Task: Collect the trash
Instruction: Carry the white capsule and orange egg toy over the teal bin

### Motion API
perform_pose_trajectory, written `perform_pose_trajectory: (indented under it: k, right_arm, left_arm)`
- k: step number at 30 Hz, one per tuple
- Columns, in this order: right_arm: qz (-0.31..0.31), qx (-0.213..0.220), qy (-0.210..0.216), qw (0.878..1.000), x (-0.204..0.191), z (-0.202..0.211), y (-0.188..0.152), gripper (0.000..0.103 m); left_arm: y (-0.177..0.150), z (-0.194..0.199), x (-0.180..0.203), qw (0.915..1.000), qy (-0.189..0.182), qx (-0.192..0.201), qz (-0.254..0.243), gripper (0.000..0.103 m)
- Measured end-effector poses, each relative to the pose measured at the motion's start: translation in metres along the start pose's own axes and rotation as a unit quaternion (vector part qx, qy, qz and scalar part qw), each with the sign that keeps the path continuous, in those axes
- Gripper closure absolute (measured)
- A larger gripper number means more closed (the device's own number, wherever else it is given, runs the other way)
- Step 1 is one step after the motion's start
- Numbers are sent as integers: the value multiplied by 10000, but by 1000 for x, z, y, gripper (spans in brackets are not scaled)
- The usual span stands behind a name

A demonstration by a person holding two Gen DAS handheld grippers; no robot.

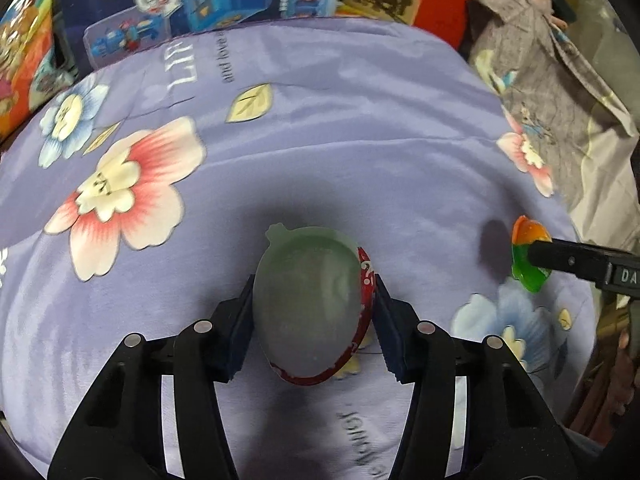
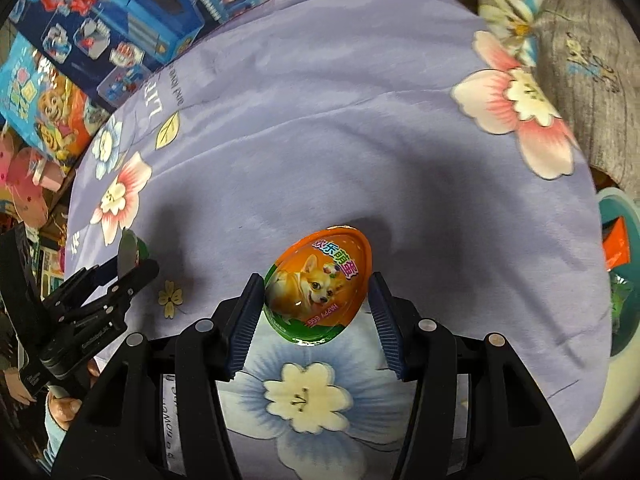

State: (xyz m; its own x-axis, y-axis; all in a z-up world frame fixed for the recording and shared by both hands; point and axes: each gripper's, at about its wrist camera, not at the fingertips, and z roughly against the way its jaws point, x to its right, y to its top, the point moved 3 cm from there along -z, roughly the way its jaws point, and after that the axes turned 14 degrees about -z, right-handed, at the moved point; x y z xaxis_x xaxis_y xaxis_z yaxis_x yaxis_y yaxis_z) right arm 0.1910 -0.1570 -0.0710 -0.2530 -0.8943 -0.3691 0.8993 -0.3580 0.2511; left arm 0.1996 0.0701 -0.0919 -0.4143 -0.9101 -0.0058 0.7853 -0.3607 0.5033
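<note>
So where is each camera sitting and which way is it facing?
Left wrist: on the left gripper, looking along its fingers at a clear egg shell half over the purple floral sheet.
Right wrist: on the right gripper, facing an orange dog-print egg half.
Shared: the sheet, and each view shows the other gripper.

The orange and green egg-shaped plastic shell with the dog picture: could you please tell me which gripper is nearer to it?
Right. The right gripper has the orange and green egg-shaped plastic shell between its fingers; the left gripper is apart on the purple sheet, around a frosted egg-shaped shell half with red rim.
</note>
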Motion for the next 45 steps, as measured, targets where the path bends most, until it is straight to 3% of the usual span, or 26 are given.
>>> perform_pose_trajectory:
  k: [14, 27, 36, 45]
  right_arm:
    - [-758, 608, 12, 9953, 118, 62, 23, 52]
    - [-1948, 1475, -196, 9695, 285, 145, 32, 51]
    - [-2361, 1437, -188, 9609, 348, 148, 24, 51]
    - [-2593, 1303, -188, 9568, 385, 141, 23, 51]
  left_arm:
    - [54, -1, 124, 9944, -454, 95, -953, 48]
    - [100, -9, 290, 9700, -1048, 188, -2183, 48]
    - [110, -35, 384, 9535, -1257, -60, -2739, 48]
    - [114, -62, 433, 9442, -1358, -328, -2984, 48]
